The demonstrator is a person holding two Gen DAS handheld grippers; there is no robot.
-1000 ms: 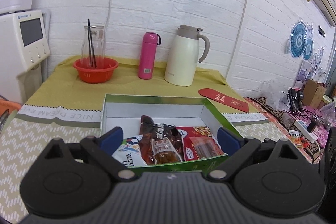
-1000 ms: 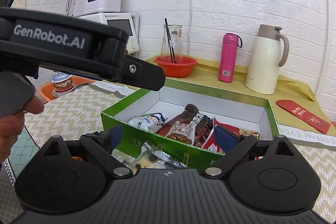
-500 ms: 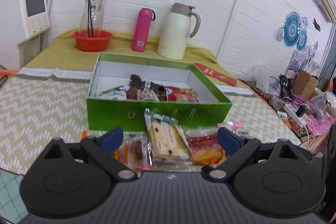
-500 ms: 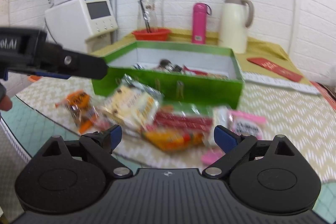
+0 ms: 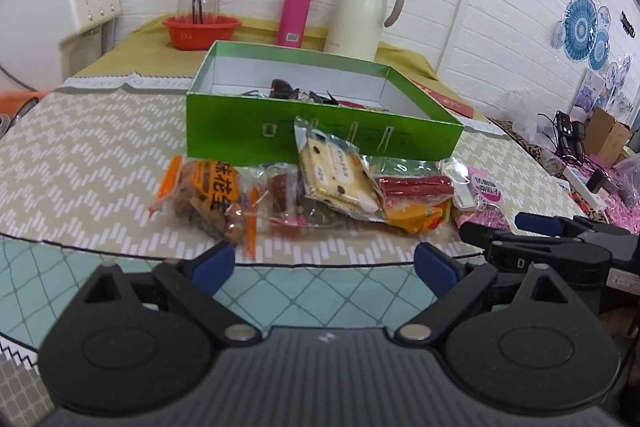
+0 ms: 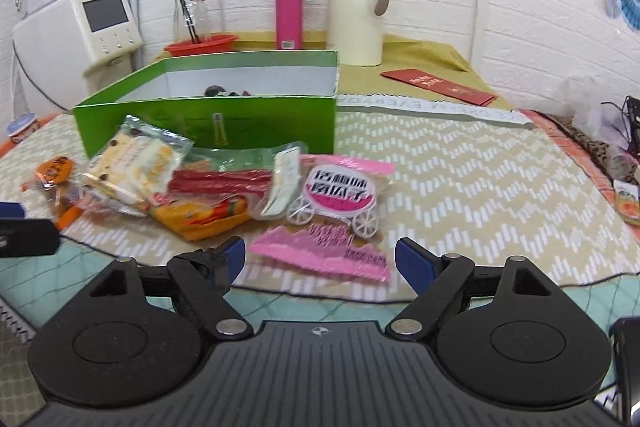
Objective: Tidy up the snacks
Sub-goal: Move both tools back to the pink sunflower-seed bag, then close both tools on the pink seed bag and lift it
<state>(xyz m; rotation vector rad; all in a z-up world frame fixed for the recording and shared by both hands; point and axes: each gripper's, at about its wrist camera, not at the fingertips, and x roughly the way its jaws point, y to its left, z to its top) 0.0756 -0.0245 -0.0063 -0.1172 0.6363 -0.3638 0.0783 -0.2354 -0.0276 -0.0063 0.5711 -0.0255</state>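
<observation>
An open green box (image 5: 320, 135) (image 6: 208, 123) holds several snack packets. Loose snacks lie in a row in front of it: an orange pack (image 5: 208, 199) (image 6: 56, 171), a biscuit pack (image 5: 336, 175) (image 6: 136, 163), red sausage sticks (image 5: 416, 185) (image 6: 224, 181), a yellow-orange pack (image 5: 416, 217) (image 6: 200, 217) and a pink seed pack (image 5: 484, 191) (image 6: 340, 203). My left gripper (image 5: 324, 265) is open and empty, just short of the row. My right gripper (image 6: 320, 259) is open and empty, close before the pink pack; it also shows in the left wrist view (image 5: 532, 227).
At the back stand a red basket with a glass jar (image 5: 200, 27), a pink bottle (image 5: 298, 11) and a cream thermos jug (image 5: 364, 15). A red envelope (image 6: 440, 87) lies right of the box. A white appliance (image 5: 52, 15) stands left. Clutter (image 5: 592, 167) lies beyond the table's right edge.
Both grippers have pulled back from the box toward the table's near edge. The loose snacks in front of the box have come into view. Both stay open and empty.
</observation>
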